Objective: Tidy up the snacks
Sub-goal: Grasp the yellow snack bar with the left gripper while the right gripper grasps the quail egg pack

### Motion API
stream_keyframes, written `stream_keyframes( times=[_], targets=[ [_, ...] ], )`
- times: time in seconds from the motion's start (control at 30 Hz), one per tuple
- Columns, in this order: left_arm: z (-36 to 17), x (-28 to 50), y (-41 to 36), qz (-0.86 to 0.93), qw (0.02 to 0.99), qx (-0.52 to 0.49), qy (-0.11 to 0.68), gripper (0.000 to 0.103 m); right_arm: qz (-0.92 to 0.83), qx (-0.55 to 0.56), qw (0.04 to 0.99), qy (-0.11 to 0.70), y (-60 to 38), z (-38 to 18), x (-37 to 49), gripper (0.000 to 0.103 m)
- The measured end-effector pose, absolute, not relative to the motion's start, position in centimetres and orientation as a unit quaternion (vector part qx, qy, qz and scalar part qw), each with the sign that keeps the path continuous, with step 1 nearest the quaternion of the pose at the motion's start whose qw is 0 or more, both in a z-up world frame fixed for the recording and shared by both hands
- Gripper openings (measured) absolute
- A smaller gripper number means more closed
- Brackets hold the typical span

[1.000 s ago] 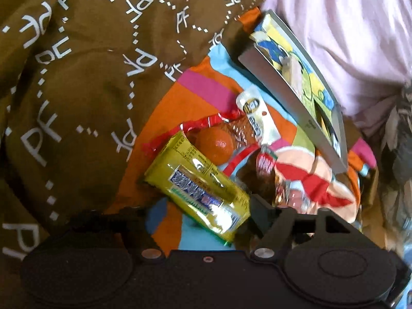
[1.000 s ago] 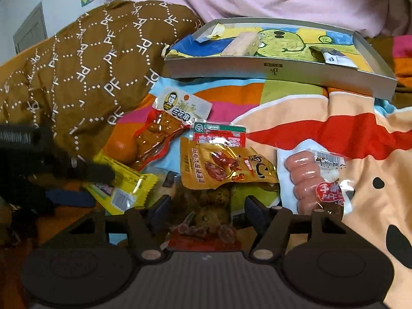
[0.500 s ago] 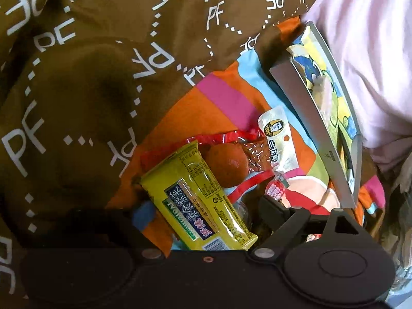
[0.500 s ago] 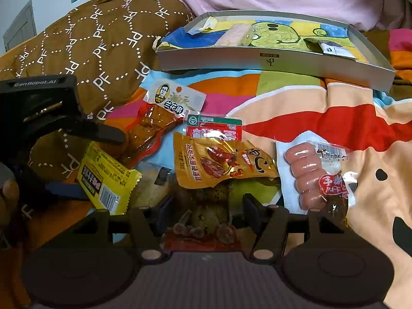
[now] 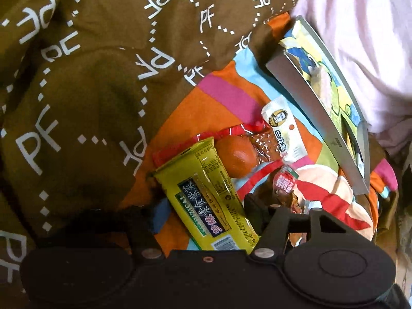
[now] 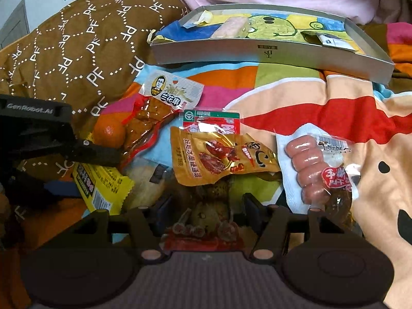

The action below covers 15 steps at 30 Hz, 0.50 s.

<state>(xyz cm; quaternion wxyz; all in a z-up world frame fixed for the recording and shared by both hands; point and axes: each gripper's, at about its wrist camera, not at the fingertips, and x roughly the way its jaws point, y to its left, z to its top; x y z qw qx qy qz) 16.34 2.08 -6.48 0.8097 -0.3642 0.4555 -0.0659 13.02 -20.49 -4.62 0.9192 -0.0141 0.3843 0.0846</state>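
Yellow snack pack [image 5: 213, 200] between left tool [image 5: 203, 206] fingers; lower end hidden.

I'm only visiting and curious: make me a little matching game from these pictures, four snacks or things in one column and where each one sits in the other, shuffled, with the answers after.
Things:
1. yellow packet
2. orange fruit
3. sausage pack
4. grey tray

Places:
A. at the far edge of the bedspread, near the pink fabric
B. between the fingers of the left tool
C. furthest right among the snacks in the right wrist view
D. beside the brown quilt, against a red-edged clear pack

Pairs: 1-B, 2-D, 3-C, 4-A
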Motion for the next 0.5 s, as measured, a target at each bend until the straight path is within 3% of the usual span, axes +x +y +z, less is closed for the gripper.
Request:
stream_keyframes(
  times=[0.1, 0.23, 0.4, 0.5],
  targets=[
    [-6.5, 15.7, 2.7, -0.077, 0.803, -0.378, 0.454, 0.061, 0.081, -0.031, 0.916, 0.391, -20.2, -4.2, 12.9, 0.053],
    [-6.2, 14.7, 3.3, -0.095, 0.802, -0.383, 0.448, 0.060, 0.088, -0.040, 0.911, 0.401, -20.3, -3.6, 11.9, 0.050],
    [-5.7, 14.0, 2.3, -0.112, 0.823, -0.355, 0.429, 0.058, 0.095, -0.009, 0.912, 0.399, -21.1, -4.1, 12.1, 0.062],
    [-5.2, 13.5, 1.5, -0.124, 0.838, -0.332, 0.416, 0.056, 0.097, 0.001, 0.912, 0.399, -21.3, -4.5, 12.8, 0.061]
  ],
)
